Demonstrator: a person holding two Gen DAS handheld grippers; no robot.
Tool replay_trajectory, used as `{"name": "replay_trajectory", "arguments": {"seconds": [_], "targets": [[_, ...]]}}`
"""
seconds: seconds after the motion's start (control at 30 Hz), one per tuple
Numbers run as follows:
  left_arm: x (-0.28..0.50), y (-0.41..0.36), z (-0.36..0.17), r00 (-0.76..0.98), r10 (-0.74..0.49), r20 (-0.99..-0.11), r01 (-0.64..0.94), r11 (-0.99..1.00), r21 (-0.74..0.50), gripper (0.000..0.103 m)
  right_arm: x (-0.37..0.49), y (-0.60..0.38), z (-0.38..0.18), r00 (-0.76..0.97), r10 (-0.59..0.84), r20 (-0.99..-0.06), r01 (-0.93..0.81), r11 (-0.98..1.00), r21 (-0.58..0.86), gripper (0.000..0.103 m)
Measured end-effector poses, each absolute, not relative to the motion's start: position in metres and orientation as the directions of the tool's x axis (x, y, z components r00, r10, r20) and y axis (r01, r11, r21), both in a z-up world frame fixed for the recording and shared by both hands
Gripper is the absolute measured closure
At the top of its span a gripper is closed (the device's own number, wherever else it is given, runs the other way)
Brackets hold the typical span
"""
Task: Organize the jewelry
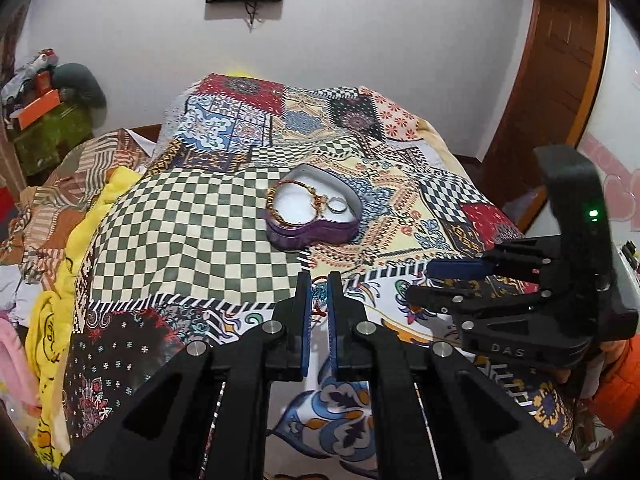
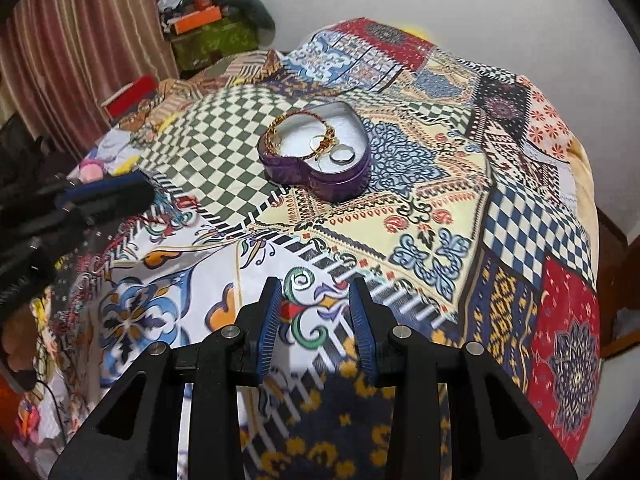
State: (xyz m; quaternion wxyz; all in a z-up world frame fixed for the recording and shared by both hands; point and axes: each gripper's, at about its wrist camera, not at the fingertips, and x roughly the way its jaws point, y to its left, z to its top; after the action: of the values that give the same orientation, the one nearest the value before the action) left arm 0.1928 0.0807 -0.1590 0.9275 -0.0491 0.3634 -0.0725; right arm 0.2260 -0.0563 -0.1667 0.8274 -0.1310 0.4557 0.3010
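A purple heart-shaped tin (image 1: 316, 232) (image 2: 344, 184) stands open on the patchwork bedspread. Inside it lie a gold chain bracelet (image 1: 280, 210) (image 2: 276, 136) and a silver ring (image 1: 337, 205) (image 2: 343, 155) on white padding. My left gripper (image 1: 319, 292) hovers short of the tin, jaws nearly closed with a thin red thread or string (image 1: 319, 312) between them; whether it is pinched is unclear. My right gripper (image 2: 316, 304) is open and empty, above the bedspread, nearer than the tin. It shows in the left wrist view (image 1: 448, 280) at right. The left gripper shows in the right wrist view (image 2: 100, 196) at left.
The patchwork bedspread (image 1: 200, 240) (image 2: 440, 220) covers a bed. Crumpled yellow and patterned bedding (image 1: 52, 280) lies on the left. A cluttered green box with an orange item (image 1: 44, 120) (image 2: 208, 28) stands in the far corner. A wooden door (image 1: 552, 60) is on the right, a curtain (image 2: 80, 40) on the left.
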Motion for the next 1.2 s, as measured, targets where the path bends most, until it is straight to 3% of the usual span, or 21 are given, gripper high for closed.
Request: {"name": "replay_trajectory", "arguments": {"seconds": [0.17, 0.23, 0.3, 0.63, 1.2], "targets": [[0.194, 0.082, -0.164, 0.727, -0.171, -0.665, 0.092, 0.984, -0.153, 0.097, 0.231, -0.052, -0.173, 0.374, 0.393, -0.840, -0.644, 0.762, 0.070, 0.071], [0.196, 0.082, -0.167, 0.724, -0.171, -0.668, 0.088, 0.984, -0.157, 0.097, 0.230, -0.050, -0.175, 0.376, 0.391, -0.840, -0.649, 0.758, 0.062, 0.079], [0.198, 0.082, -0.170, 0.721, -0.169, -0.672, 0.083, 0.984, -0.159, 0.097, 0.228, -0.047, -0.176, 0.380, 0.383, -0.842, -0.654, 0.755, 0.049, 0.094], [0.199, 0.080, -0.159, 0.733, -0.161, -0.661, 0.082, 0.986, -0.149, 0.097, 0.231, -0.054, -0.167, 0.409, 0.392, -0.824, -0.629, 0.776, 0.057, 0.094], [0.214, 0.089, -0.097, 0.814, -0.115, -0.570, 0.083, 0.993, -0.081, 0.097, 0.252, -0.075, -0.091, 0.566, 0.461, -0.683, -0.529, 0.839, 0.128, 0.094]]}}
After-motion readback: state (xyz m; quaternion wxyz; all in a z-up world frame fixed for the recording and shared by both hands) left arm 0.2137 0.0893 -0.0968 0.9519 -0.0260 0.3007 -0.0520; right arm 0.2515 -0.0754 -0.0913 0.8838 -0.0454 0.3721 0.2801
